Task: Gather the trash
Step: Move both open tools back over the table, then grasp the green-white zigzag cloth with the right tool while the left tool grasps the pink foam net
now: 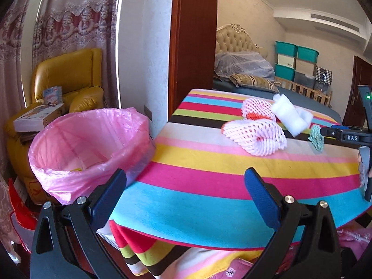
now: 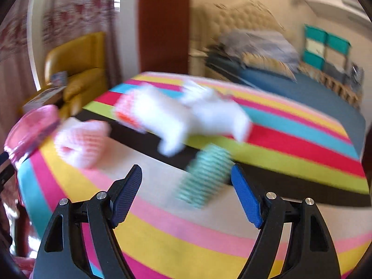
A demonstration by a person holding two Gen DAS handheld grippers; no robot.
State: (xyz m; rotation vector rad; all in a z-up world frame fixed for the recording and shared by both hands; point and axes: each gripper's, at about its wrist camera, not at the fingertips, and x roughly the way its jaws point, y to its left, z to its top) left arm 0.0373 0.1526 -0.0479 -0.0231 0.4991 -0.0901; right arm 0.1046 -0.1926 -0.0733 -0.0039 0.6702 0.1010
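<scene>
Both grippers stand wide apart with nothing between their blue pads: the left gripper (image 1: 183, 193) hangs over the near edge of the striped cloth (image 1: 209, 162), beside the pink-lined bin (image 1: 88, 144), and the right gripper (image 2: 187, 191) hovers just short of a teal striped scrap (image 2: 204, 176). Further back on the cloth lie two white-and-orange foam nets (image 1: 255, 137) and a white foam wad (image 1: 290, 116), blurred in the right view.
</scene>
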